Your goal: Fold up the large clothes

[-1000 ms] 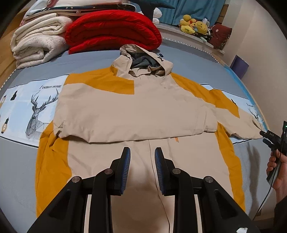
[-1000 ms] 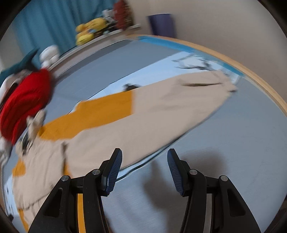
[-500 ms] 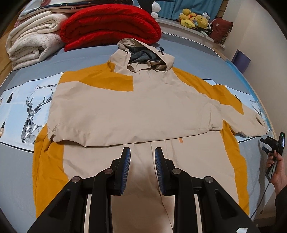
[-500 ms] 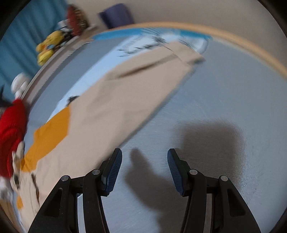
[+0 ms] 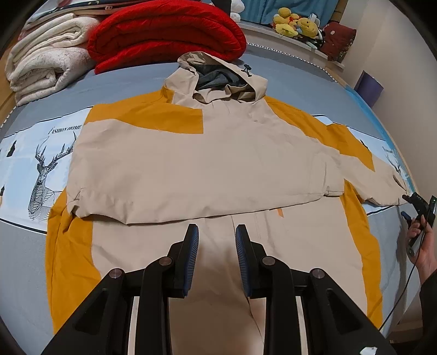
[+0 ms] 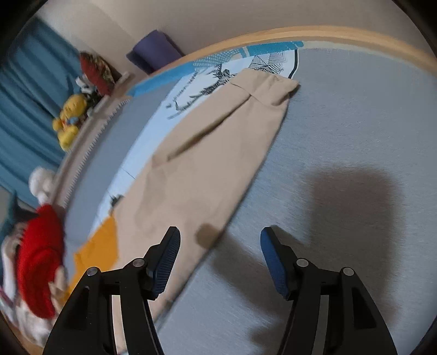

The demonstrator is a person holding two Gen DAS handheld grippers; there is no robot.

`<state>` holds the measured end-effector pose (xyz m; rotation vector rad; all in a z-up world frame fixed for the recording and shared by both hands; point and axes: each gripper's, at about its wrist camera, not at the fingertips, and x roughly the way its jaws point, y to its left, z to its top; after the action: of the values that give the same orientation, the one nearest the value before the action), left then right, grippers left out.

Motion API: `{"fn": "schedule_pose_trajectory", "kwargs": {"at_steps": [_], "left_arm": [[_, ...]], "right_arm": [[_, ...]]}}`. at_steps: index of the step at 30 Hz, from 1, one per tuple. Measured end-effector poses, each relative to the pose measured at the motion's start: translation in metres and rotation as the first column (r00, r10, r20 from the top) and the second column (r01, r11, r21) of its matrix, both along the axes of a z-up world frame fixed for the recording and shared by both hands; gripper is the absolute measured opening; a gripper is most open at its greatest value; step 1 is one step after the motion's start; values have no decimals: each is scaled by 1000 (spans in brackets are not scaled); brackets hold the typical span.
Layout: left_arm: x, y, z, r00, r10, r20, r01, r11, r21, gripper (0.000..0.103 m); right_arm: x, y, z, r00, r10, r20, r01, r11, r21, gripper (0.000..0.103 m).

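A beige and orange hooded jacket (image 5: 207, 169) lies flat on the bed, hood at the far end. Its left sleeve is folded across the chest; its right sleeve (image 6: 207, 163) stretches out to the right, cuff (image 6: 269, 84) near the bed's edge. My left gripper (image 5: 215, 243) hovers open and empty above the jacket's lower front. My right gripper (image 6: 220, 245) is open and empty, low over the right sleeve's near edge and the grey sheet. It shows in the left wrist view (image 5: 418, 207) beside the cuff.
A red quilt (image 5: 166, 35) and white blankets (image 5: 46, 71) are stacked behind the hood. Plush toys (image 5: 296, 23) sit on the far ledge. The bed's wooden edge (image 6: 341, 37) runs just beyond the sleeve cuff. The deer-print band (image 5: 41, 163) crosses the grey sheet (image 6: 355, 136).
My right gripper has swung to the right along the sleeve towards its cuff and come closer to it. My left gripper has shifted only slightly over the jacket.
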<state>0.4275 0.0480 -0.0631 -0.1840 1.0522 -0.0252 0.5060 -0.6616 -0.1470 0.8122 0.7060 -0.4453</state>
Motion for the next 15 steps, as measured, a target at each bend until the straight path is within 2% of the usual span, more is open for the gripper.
{"fn": "schedule_pose_trajectory", "kwargs": {"at_steps": [2, 3, 4, 9, 15], "left_arm": [[0, 0, 0, 1000, 0, 1, 0, 1000, 2, 25], [0, 1, 0, 1000, 1, 2, -1, 1000, 2, 25], [0, 1, 0, 1000, 3, 2, -3, 1000, 1, 25], [-2, 10, 3, 1000, 12, 7, -12, 1000, -4, 25], [-6, 23, 7, 1000, 28, 9, -28, 999, -23, 25]], "right_arm": [[6, 1, -4, 999, 5, 35, -7, 999, 40, 43], [12, 2, -7, 999, 22, 44, -25, 998, 60, 13], [15, 5, -8, 998, 33, 47, -36, 997, 64, 1], [31, 37, 11, 994, 69, 84, -66, 997, -48, 0], [37, 77, 45, 980, 129, 155, -113, 988, -110, 0]]}}
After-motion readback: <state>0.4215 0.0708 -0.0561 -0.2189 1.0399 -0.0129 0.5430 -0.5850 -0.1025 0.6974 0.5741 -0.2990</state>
